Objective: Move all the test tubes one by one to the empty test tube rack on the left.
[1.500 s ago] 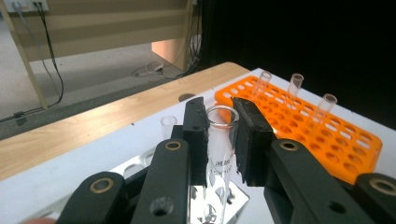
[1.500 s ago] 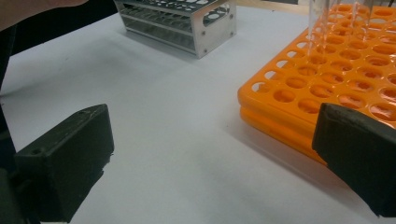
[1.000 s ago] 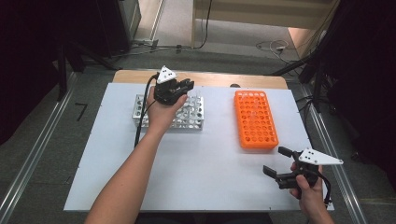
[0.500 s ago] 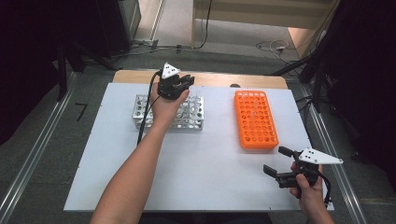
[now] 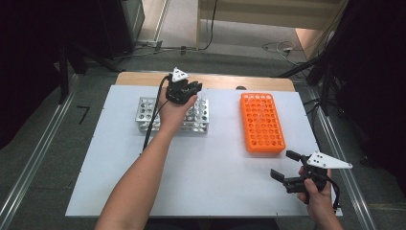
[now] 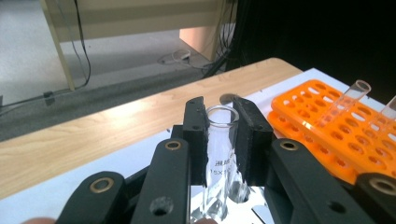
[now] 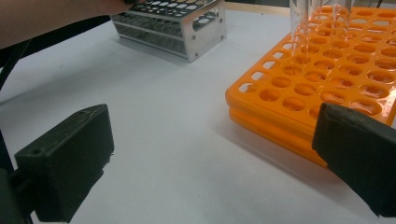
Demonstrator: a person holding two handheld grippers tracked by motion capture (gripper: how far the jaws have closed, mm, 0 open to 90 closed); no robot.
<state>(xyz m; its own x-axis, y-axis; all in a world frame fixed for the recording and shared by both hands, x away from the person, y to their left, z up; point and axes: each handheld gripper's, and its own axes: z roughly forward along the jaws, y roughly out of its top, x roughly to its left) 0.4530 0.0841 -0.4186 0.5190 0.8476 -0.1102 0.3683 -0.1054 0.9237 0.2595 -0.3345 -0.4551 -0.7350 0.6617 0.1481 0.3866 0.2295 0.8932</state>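
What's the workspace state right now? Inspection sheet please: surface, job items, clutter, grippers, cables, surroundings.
Surface: white board on a wooden table.
Job's things: clear test tube upright over the metal rack; orange rack holds clear tubes.
Clutter: nothing seen.
Grippers: left gripper shut on the test tube; right gripper open, empty, near the board's front right corner.
Cables: black cable trails from the left gripper.
Surroundings: grey floor with loose cords, dark sides.

An orange rack holds perhaps two clear tubes.
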